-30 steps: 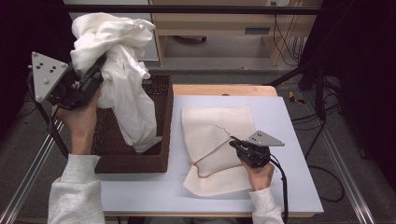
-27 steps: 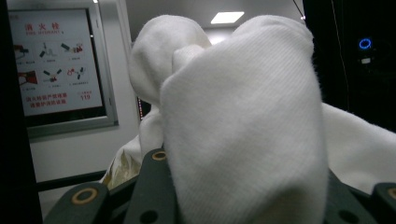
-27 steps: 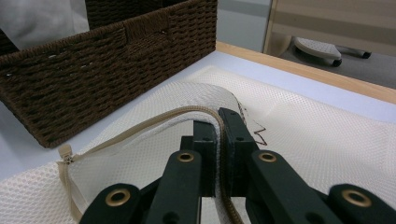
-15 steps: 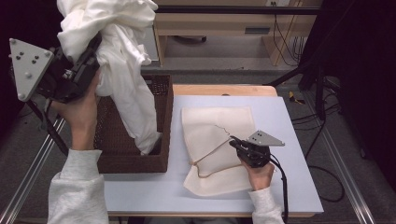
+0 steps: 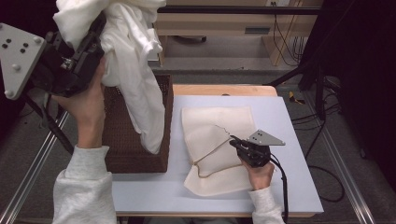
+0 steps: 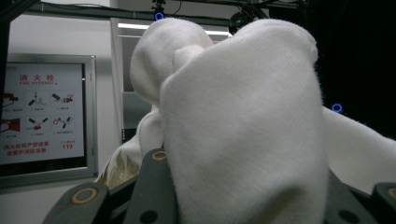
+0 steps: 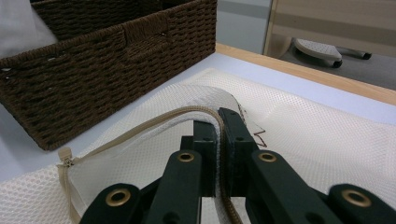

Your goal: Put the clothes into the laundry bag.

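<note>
The right gripper view shows the right gripper (image 7: 218, 122) clamped on the zipper edge of the mesh bag (image 7: 299, 130), lying on the table (image 5: 289, 140). In the high view the left gripper (image 5: 95, 35) is clamped on the white garment (image 5: 135, 79), held high above the brown basket (image 5: 135, 149) and hiding part of it.

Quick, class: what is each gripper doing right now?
Left gripper: closed on the bunched white cloth garment, lifted above the brown woven basket.
Right gripper: closed on the zip edge of the cream mesh bag.

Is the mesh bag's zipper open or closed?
Open. The right tongs pinch the zipper edge of the mesh bag and lift it, leaving a gap.
</note>
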### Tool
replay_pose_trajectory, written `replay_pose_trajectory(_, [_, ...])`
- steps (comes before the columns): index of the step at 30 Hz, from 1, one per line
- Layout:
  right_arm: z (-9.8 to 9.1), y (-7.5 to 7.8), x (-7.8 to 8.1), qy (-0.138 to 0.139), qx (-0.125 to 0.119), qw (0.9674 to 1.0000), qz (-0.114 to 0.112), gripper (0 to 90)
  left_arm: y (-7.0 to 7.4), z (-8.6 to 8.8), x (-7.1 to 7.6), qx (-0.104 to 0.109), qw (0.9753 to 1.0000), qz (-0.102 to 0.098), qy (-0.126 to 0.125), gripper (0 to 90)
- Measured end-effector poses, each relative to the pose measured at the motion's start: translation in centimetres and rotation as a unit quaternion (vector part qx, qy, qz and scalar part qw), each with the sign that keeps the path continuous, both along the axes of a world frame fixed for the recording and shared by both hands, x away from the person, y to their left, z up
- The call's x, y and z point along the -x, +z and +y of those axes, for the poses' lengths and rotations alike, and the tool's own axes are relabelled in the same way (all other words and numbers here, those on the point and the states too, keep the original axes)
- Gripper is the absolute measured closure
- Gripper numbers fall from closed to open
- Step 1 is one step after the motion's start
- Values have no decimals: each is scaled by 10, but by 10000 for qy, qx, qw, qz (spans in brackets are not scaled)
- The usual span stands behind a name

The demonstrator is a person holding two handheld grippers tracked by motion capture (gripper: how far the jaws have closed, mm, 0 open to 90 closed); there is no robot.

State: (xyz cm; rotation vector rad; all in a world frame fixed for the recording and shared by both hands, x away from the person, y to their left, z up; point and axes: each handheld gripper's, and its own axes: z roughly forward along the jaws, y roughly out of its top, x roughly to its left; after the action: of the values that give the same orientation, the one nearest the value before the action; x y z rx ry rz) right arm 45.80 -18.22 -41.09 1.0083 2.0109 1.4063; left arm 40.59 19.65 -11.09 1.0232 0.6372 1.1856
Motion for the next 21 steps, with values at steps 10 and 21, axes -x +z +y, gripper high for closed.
replay_pose_trajectory(10, [-1, 0, -1, 1, -23, 10000, -26, 861, 14, -29, 6, 33, 9996, -154, -239, 668])
replay_pose_trajectory(21, [-3, 1, -1, -8, -66, 10000, -51, 862, 31, -80, 12, 27, 9974, -309, -644, 666])
